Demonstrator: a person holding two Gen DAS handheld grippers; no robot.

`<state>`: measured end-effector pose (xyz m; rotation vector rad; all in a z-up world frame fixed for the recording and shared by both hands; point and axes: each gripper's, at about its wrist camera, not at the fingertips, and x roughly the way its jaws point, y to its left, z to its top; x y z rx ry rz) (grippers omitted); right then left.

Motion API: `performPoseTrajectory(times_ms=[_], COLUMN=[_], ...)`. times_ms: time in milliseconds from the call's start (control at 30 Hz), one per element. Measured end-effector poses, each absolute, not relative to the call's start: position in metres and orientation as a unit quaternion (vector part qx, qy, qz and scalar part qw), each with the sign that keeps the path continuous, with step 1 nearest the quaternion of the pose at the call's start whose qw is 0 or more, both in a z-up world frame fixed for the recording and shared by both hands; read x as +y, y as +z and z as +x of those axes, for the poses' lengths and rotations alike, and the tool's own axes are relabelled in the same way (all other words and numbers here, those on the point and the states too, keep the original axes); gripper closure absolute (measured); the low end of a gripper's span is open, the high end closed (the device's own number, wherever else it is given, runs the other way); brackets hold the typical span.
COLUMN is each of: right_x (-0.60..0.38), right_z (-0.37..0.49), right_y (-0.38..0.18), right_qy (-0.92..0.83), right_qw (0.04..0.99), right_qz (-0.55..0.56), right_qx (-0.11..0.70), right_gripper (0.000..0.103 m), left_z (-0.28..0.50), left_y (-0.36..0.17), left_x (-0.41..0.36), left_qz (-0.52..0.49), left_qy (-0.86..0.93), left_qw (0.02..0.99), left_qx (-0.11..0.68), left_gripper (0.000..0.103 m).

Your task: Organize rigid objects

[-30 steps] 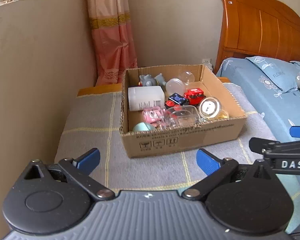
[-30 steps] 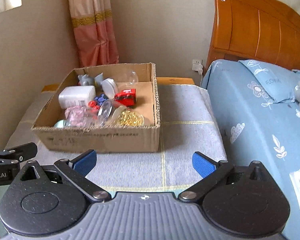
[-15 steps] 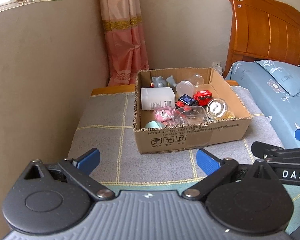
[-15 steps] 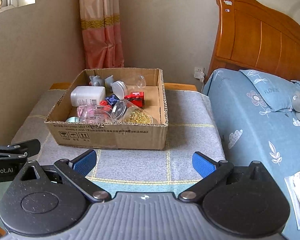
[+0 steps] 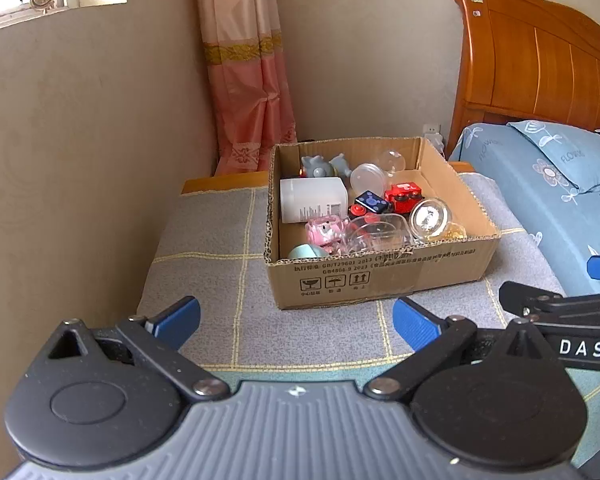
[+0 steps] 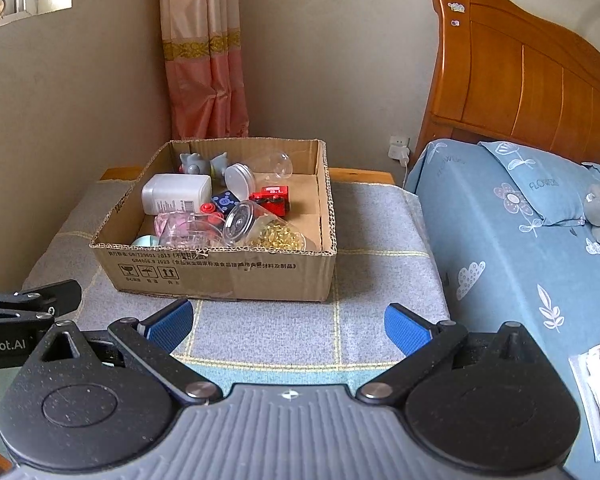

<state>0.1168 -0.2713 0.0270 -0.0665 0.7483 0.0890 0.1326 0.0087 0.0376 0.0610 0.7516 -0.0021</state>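
An open cardboard box [image 5: 380, 276] [image 6: 220, 272] sits on a grey checked cloth. It holds a white bottle [image 5: 314, 200] [image 6: 176, 193], a red toy car [image 5: 403, 196] [image 6: 271, 199], a pink toy [image 5: 326, 232], clear plastic cups [image 5: 378, 236] and a clear jar of gold beads [image 6: 260, 227]. My left gripper [image 5: 296, 320] is open and empty, well in front of the box. My right gripper [image 6: 288, 324] is open and empty, also in front of the box.
The cloth covers a low table [image 5: 220, 180] against the left wall. A bed with blue bedding [image 6: 520, 232] and a wooden headboard [image 6: 520, 80] lies to the right. A pink curtain [image 5: 248, 80] hangs behind. Papers [image 6: 596, 392] lie at the right.
Both grippers have pulled back and risen away from the box, so it looks smaller and farther. Both stay open and empty.
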Motion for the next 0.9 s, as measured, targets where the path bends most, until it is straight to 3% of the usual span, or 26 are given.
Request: performPoseTrajectory(times_ms=[900], right_x=[-0.2734], right_z=[0.116], right_y=[0.0308], right_qy=[0.044], right_qw=[0.931], right_qz=[-0.033], right_qx=[0.361], right_gripper=[0.0], left_z=[0.1325], left_y=[0.0398], left_x=[0.0082], left_qz=[0.032], left_qy=[0.003], left_qw=[0.93], left_qx=[0.365], left_gripper=[0.001])
